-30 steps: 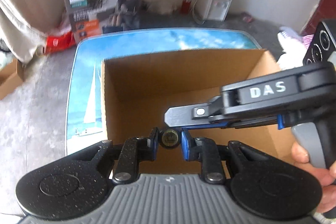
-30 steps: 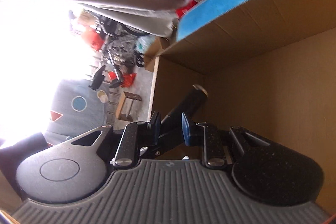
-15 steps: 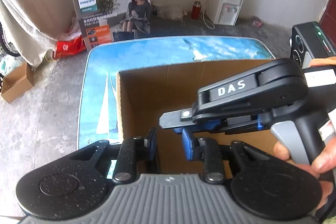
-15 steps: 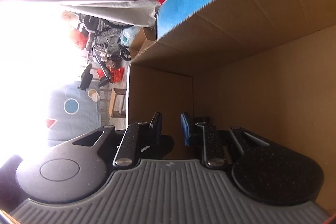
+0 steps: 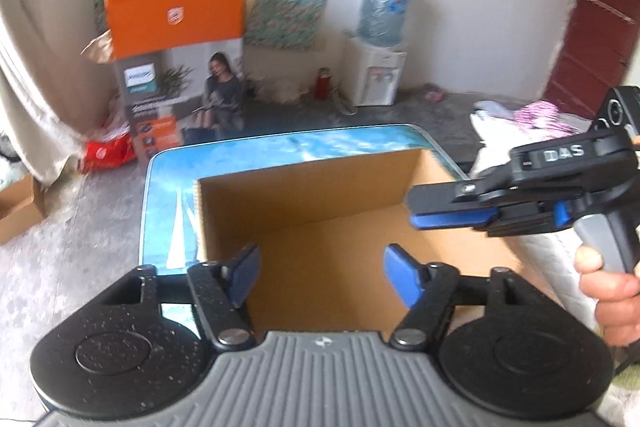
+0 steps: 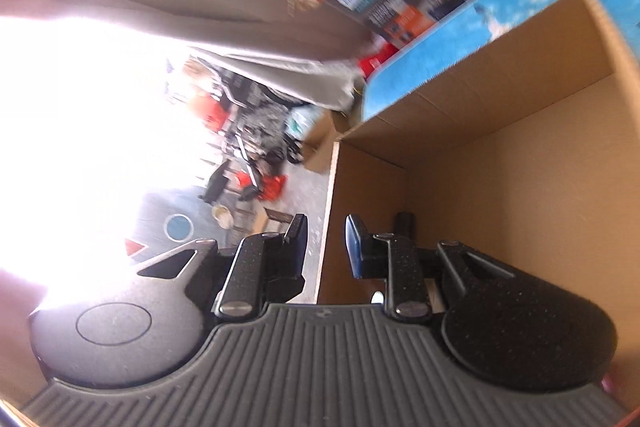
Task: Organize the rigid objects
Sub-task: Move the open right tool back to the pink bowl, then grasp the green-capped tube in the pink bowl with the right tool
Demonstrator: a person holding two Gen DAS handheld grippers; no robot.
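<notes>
We see a dark cylinder [image 6: 405, 223] inside the cardboard box [image 5: 308, 187], low against its wall, just past our right tongs [image 6: 326, 241]; its long axis seems to point away from that camera, though most of it is hidden. Our left tongs [image 5: 320, 273] hang spread wide over the box, holding nothing. The right tongs stand slightly apart, also holding nothing. The box sits on a blue sea-print table [image 5: 168, 211]. Beyond stand a water cooler [image 5: 378, 67], an orange carton [image 5: 180, 67] and a curtain [image 5: 36, 75].
</notes>
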